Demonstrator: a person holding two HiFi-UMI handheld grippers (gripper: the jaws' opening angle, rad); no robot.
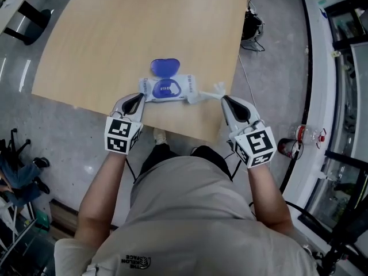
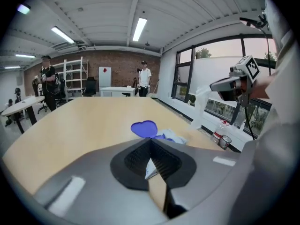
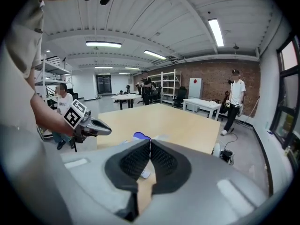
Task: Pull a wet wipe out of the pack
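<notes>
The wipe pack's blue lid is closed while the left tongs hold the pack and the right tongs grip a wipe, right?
No, the blue lid is flipped open, as the head view shows. The left tongs do hold the pack and the right tongs grip a wipe.

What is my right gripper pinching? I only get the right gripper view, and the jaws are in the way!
Observer: In the head view, the right gripper is shut on a white wet wipe.
Operator: Is it all the way out?
Observer: Not clearly. It stretches from your jaws back to the right end of the pack and touches it.
Operator: What keeps the pack down?
Observer: The left gripper is shut on the pack's left end.
</notes>
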